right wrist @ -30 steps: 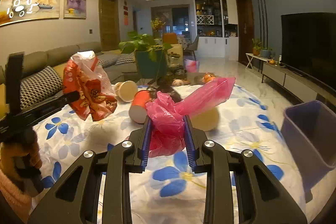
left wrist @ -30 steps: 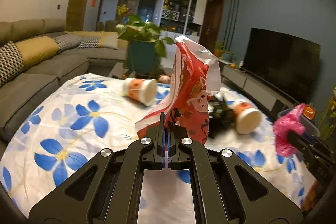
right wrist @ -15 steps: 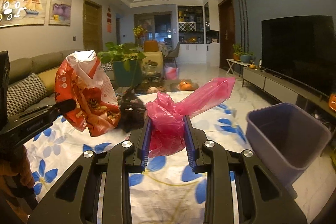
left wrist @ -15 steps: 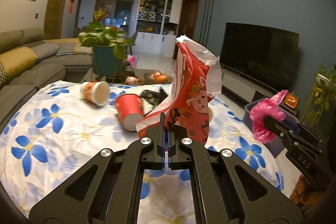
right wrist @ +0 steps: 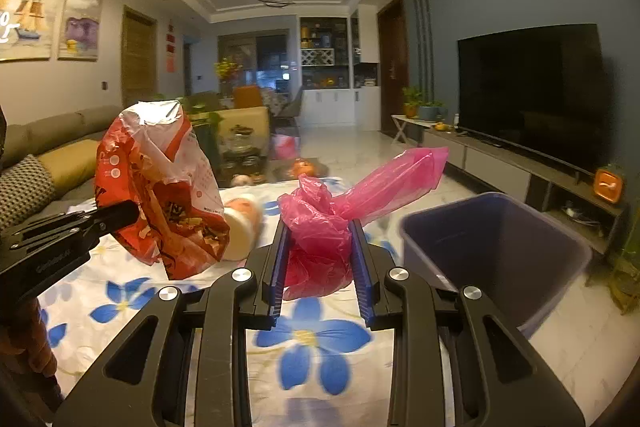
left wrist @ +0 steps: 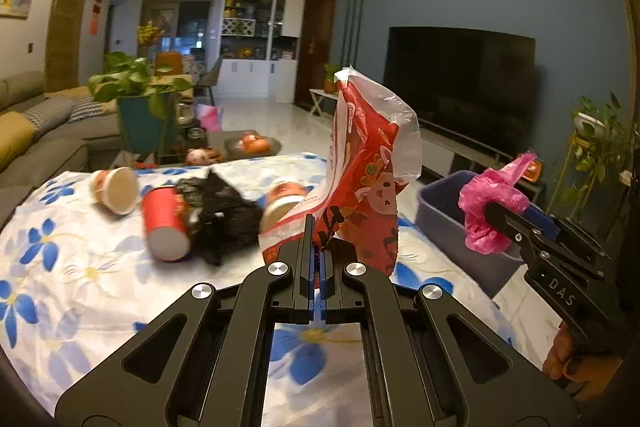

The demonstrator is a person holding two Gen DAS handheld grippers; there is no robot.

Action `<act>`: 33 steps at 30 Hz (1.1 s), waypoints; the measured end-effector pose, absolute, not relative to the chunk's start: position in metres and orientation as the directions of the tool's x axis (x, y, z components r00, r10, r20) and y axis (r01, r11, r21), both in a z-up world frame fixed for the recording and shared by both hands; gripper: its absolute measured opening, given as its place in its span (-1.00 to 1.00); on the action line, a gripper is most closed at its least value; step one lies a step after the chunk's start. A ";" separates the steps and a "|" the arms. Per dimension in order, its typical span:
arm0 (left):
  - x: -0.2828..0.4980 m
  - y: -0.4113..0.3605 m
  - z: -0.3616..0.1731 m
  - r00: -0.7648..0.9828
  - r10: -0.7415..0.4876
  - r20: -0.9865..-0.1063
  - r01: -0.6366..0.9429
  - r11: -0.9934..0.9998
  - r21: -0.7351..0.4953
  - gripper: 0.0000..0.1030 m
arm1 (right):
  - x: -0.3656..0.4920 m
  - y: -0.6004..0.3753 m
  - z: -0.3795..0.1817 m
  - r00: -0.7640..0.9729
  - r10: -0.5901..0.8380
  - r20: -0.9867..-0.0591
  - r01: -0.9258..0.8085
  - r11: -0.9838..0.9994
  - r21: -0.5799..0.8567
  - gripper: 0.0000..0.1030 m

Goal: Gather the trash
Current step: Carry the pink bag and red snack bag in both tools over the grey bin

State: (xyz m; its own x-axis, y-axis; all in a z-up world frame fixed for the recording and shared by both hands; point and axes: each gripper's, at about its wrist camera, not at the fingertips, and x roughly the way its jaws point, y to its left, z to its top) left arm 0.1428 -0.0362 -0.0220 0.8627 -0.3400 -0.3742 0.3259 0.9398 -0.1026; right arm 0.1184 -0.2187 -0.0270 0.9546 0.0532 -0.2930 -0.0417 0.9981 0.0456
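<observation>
My left gripper (left wrist: 318,247) is shut on a red and white plastic bag (left wrist: 368,179) and holds it up over the flowered table; the bag also shows in the right wrist view (right wrist: 160,195). My right gripper (right wrist: 320,247) is shut on a crumpled pink plastic bag (right wrist: 320,223), also seen at the right of the left wrist view (left wrist: 490,203). A purple bin (right wrist: 496,251) stands on the floor just right of the table, close to the pink bag. On the table lie a red cup (left wrist: 164,223), a black bag (left wrist: 224,215) and two paper cups (left wrist: 114,185).
The table has a white cloth with blue flowers (left wrist: 80,267). A grey sofa (right wrist: 48,155) is at the left, a potted plant (left wrist: 140,107) behind the table, and a TV (right wrist: 532,87) on a low stand along the right wall.
Both grippers have swung to the right with their bags. The purple bin is now nearer and larger in both views.
</observation>
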 end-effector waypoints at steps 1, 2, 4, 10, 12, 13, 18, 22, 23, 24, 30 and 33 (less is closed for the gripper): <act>0.144 -0.044 -0.022 0.858 -0.349 -0.376 0.337 0.936 -0.100 -0.99 | 0.119 -0.221 -0.027 0.955 0.045 -0.293 -0.033 0.998 0.045 -0.41; 0.146 -0.050 -0.023 0.854 -0.358 -0.377 0.347 0.933 -0.097 -0.99 | 0.119 -0.226 -0.027 0.956 0.034 -0.292 -0.022 0.999 0.045 -0.41; 0.150 -0.065 -0.024 0.843 -0.381 -0.380 0.374 0.923 -0.095 -0.99 | 0.119 -0.237 -0.027 0.958 0.006 -0.288 0.007 0.999 0.042 -0.41; 0.164 -0.109 -0.021 0.814 -0.440 -0.379 0.445 0.892 -0.080 -0.99 | 0.121 -0.269 -0.027 0.957 -0.090 -0.275 0.103 0.994 0.034 -0.41; 0.168 -0.123 -0.020 0.806 -0.456 -0.376 0.464 0.882 -0.075 -0.99 | 0.122 -0.282 -0.026 0.955 -0.120 -0.271 0.135 0.990 0.037 -0.40; 0.170 -0.127 -0.020 0.803 -0.463 -0.376 0.472 0.879 -0.076 -0.99 | 0.122 -0.287 -0.026 0.954 -0.134 -0.269 0.150 0.988 0.039 -0.40; 0.186 -0.160 -0.018 0.772 -0.514 -0.375 0.521 0.849 -0.091 -0.99 | 0.122 -0.317 -0.025 0.946 -0.207 -0.250 0.226 0.973 0.047 -0.40; 0.196 -0.184 -0.019 0.752 -0.547 -0.368 0.557 0.826 -0.089 -0.99 | 0.124 -0.336 -0.027 0.938 -0.247 -0.243 0.268 0.962 0.059 -0.39; 0.200 -0.191 -0.020 0.743 -0.558 -0.369 0.568 0.818 -0.093 -0.99 | 0.124 -0.340 -0.028 0.936 -0.254 -0.243 0.276 0.959 0.061 -0.39; 0.203 -0.195 -0.022 0.740 -0.562 -0.370 0.571 0.815 -0.095 -0.99 | 0.125 -0.342 -0.029 0.934 -0.260 -0.244 0.283 0.957 0.062 -0.39; 0.223 -0.227 -0.032 0.706 -0.595 -0.383 0.603 0.789 -0.115 -0.99 | 0.132 -0.355 -0.035 0.929 -0.273 -0.251 0.300 0.951 0.075 -0.39; 0.226 -0.239 -0.037 0.695 -0.607 -0.385 0.620 0.777 -0.108 -0.99 | 0.133 -0.355 -0.036 0.927 -0.277 -0.251 0.304 0.950 0.075 -0.39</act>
State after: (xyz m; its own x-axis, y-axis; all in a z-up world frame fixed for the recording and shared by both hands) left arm 0.2258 -0.2393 -0.0373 0.6950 -0.6075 -0.3848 0.6197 0.7774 -0.1080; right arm 0.1326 -0.3553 -0.0356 0.9274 -0.2770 -0.2514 0.3039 0.9498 0.0748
